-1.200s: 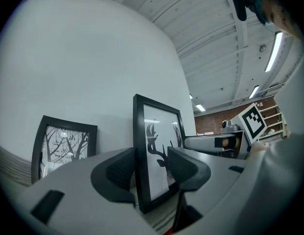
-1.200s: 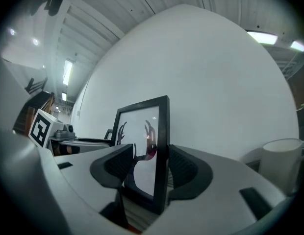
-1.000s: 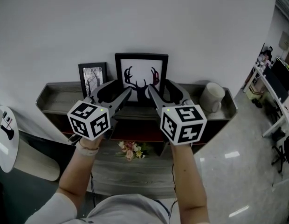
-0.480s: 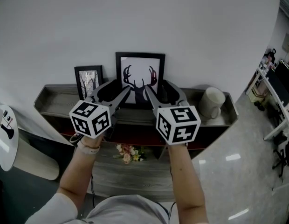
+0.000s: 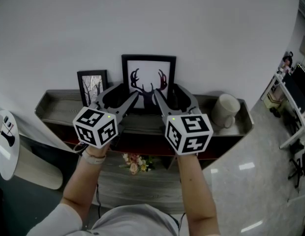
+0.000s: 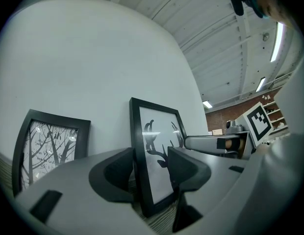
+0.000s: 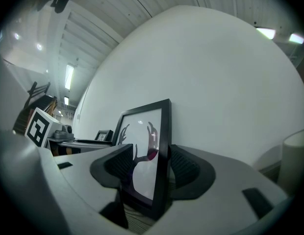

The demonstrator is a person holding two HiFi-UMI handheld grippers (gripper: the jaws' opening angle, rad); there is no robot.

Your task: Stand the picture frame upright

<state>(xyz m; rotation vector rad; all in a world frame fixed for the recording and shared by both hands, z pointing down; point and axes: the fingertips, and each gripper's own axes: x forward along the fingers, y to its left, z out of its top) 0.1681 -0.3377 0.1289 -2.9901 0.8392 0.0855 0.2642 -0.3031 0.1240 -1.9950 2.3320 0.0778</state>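
Note:
The black picture frame (image 5: pixel 148 73) with an antler print stands upright on the grey wooden shelf (image 5: pixel 59 104), its back to the white wall. My left gripper (image 5: pixel 134 98) is shut on the frame's lower left edge. In the left gripper view the frame (image 6: pixel 159 146) sits pinched between the two dark pads. My right gripper (image 5: pixel 156 96) is shut on the lower right edge. The right gripper view shows the frame's right edge (image 7: pixel 164 146) held between its pads, with the glass facing left.
A smaller black frame (image 5: pixel 92 86) with a tree print leans against the wall just left. A white mug (image 5: pixel 226 109) stands on the shelf at the right. Artificial flowers (image 5: pixel 134 161) lie on the lower shelf. Office desks (image 5: pixel 295 97) stand far right.
Almost nothing: both grippers stay clamped on the frame's lower edges, and the frame stays upright against the wall. The view has shifted slightly.

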